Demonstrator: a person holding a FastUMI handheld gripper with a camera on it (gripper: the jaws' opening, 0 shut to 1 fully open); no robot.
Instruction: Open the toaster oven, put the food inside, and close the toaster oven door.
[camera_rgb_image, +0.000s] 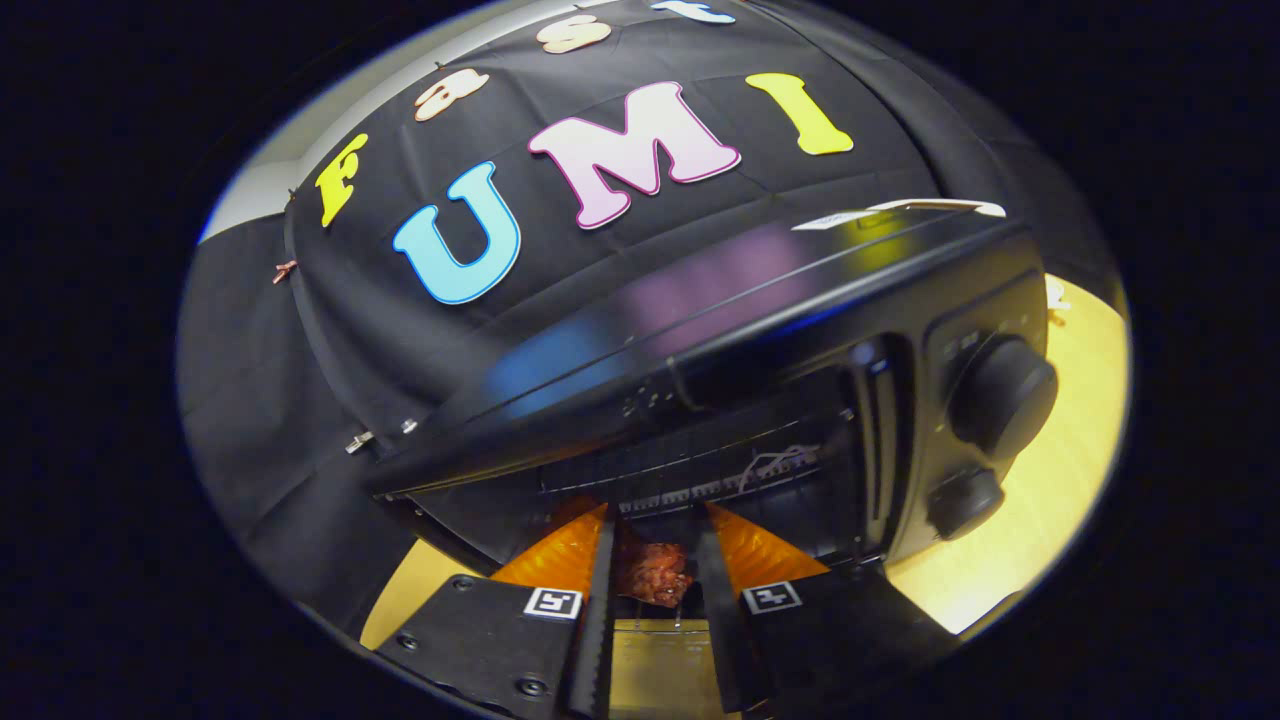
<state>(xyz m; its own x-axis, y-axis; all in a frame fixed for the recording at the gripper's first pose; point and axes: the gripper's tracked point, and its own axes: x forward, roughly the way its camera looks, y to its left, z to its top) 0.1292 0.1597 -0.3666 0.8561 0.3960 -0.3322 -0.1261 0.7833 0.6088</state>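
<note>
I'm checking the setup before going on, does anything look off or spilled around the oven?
Nothing stands out. The oven is open, its knobs intact; the food sits between the gripper fingers at the oven's mouth, nothing spilled.

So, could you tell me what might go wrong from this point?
1. The food sits between the fingers of the gripper at the mouth of the toaster oven. If the grip is light, it may drop short of the wire rack.
2. The opening looks tight around the fingers, so they could knock the rack or the frame going in.
3. The view is tilted, so the food may land off-centre.
</note>
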